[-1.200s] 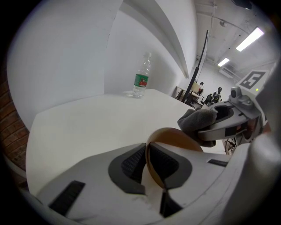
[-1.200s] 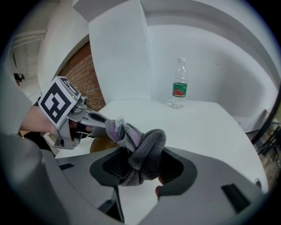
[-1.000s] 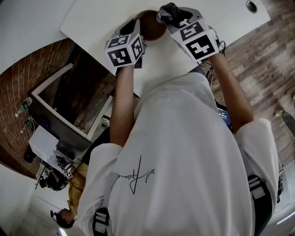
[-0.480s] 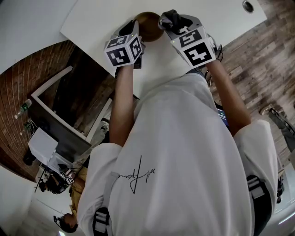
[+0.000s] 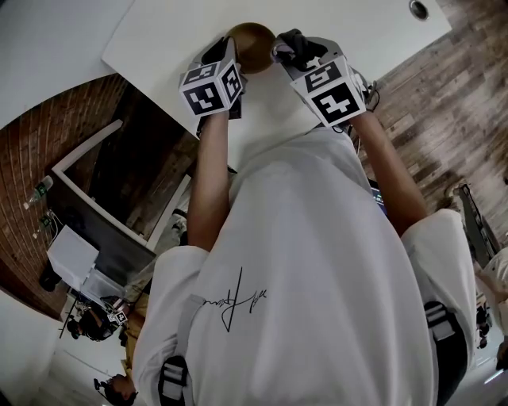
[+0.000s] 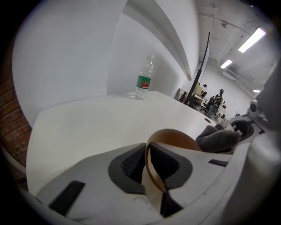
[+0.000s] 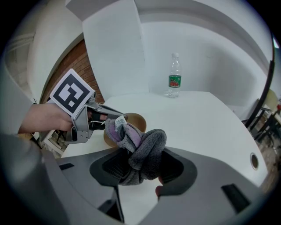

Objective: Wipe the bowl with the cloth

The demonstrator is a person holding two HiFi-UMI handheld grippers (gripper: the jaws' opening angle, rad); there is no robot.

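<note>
A brown bowl (image 5: 252,38) sits at the near edge of the white table (image 5: 159,32). My left gripper (image 5: 226,49) is shut on its rim; in the left gripper view the thin brown wall (image 6: 175,137) runs between the two dark pads (image 6: 131,165). My right gripper (image 7: 140,169) is shut on a bunched grey and purple cloth (image 7: 145,147). The cloth's tagged end lies against the bowl (image 7: 137,121), right by the left gripper's tips (image 7: 103,115). The head view shows the cloth (image 5: 290,41) at the bowl's right side, and it shows beyond the bowl in the left gripper view too (image 6: 219,138).
A clear water bottle (image 7: 174,75) with a green label stands at the far side of the table, also in the left gripper view (image 6: 143,83). A round cable hole (image 5: 418,9) sits in the tabletop at the right. The table's edge runs just under both grippers, above a wooden floor (image 5: 444,87).
The right gripper has carried the cloth a little way sideways along the bowl. The left gripper has kept its hold on the rim, in the same place.
</note>
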